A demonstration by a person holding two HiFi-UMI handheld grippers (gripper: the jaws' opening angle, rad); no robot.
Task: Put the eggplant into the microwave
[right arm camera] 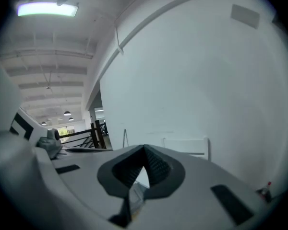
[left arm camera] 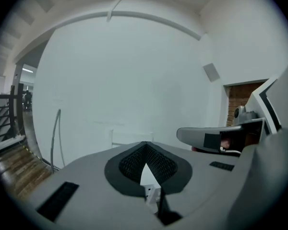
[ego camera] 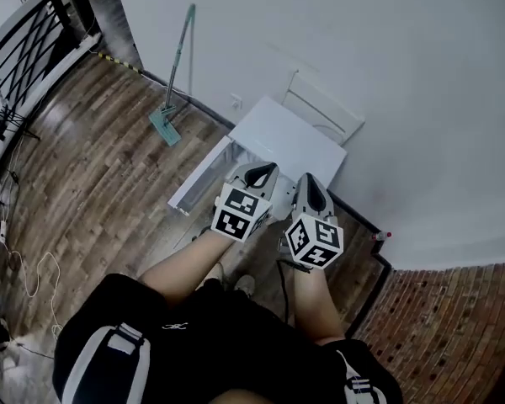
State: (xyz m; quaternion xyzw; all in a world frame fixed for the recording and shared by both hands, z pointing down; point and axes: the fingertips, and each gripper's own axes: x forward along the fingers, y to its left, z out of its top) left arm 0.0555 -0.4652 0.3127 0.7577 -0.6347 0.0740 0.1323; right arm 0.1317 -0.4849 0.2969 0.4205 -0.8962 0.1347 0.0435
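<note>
Wood floor [ego camera: 93,192] in head view, left gripper [ego camera: 266,172] & right gripper [ego camera: 312,187] side by side near white table [ego camera: 286,137]. Left gripper view: jaws together, nothing btwn, facing wall [left arm camera: 134,71]. Right gripper view: jaws together too, empty. Eggplant: can't tell where.

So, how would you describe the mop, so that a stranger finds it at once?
Follow the white wall to where it meets the wooden floor. Left of the white table and chair, the mop leans against that wall. It alone is thin and green, with a flat head on the floor.
</note>
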